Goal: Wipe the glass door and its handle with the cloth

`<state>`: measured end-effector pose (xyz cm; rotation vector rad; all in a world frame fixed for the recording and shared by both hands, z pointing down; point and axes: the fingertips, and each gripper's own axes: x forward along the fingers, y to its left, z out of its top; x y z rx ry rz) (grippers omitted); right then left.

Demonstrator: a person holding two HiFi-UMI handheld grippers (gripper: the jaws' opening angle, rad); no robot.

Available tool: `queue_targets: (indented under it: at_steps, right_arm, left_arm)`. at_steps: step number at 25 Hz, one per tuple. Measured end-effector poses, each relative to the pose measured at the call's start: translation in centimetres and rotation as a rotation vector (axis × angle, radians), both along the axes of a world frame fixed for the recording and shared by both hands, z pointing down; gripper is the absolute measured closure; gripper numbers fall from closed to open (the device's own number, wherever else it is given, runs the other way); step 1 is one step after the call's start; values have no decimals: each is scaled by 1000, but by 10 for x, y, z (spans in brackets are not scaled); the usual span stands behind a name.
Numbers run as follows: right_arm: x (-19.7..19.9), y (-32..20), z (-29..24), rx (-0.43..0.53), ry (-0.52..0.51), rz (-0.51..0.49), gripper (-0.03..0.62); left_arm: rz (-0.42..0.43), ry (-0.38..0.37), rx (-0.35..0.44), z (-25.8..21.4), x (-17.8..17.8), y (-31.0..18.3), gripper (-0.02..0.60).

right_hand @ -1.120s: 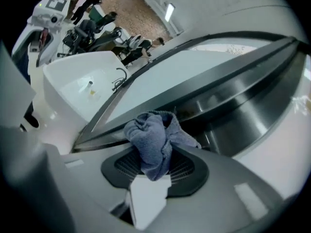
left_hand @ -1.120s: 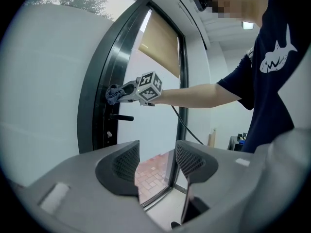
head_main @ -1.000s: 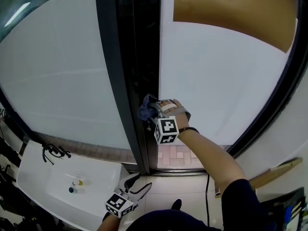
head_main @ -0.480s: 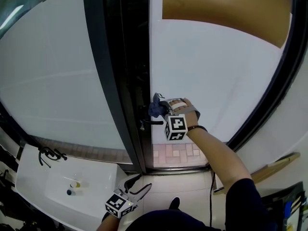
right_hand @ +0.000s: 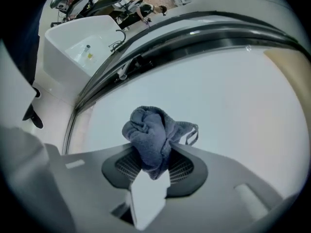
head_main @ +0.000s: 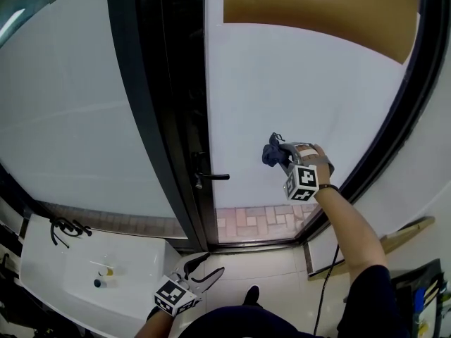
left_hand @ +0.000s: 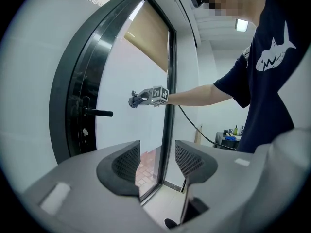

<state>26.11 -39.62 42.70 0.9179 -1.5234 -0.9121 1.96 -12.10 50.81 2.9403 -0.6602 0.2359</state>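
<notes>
The frosted glass door (head_main: 317, 90) fills the upper right of the head view, set in a black frame (head_main: 180, 118). Its black lever handle (head_main: 210, 177) sticks out at the frame's edge and also shows in the left gripper view, handle (left_hand: 97, 112). My right gripper (head_main: 276, 155) is shut on a bunched blue-grey cloth (head_main: 270, 153) and holds it against the glass, well right of the handle. From the right gripper view the cloth (right_hand: 154, 135) is pinched between the jaws. My left gripper (head_main: 203, 272) hangs low near the floor, open and empty, its jaws (left_hand: 154, 161) apart.
A white washbasin (head_main: 63, 273) with a dark tap (head_main: 62, 227) and a small bottle (head_main: 102, 272) stands at the lower left. A tan blind (head_main: 317, 13) covers the top of the glass. A black cable (head_main: 324, 273) hangs beside the right frame. A wooden stick (head_main: 394, 241) leans at right.
My right gripper has carried the cloth from the handle rightward and a little up, onto the open glass pane. The left gripper has stayed low.
</notes>
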Motion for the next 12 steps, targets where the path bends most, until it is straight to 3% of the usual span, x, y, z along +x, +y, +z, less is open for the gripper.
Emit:
queue_targets:
  at_steps: [7, 9, 12]
  right_arm:
    - [63, 9, -6, 5, -20, 136, 465]
    - [59, 14, -13, 12, -56, 133, 465]
    - [17, 20, -31, 40, -74, 41, 465]
  left_arm:
    - [14, -8, 2, 1, 1, 3, 368]
    - [12, -10, 5, 1, -1, 4, 371]
    - [0, -8, 8, 1, -7, 3, 371]
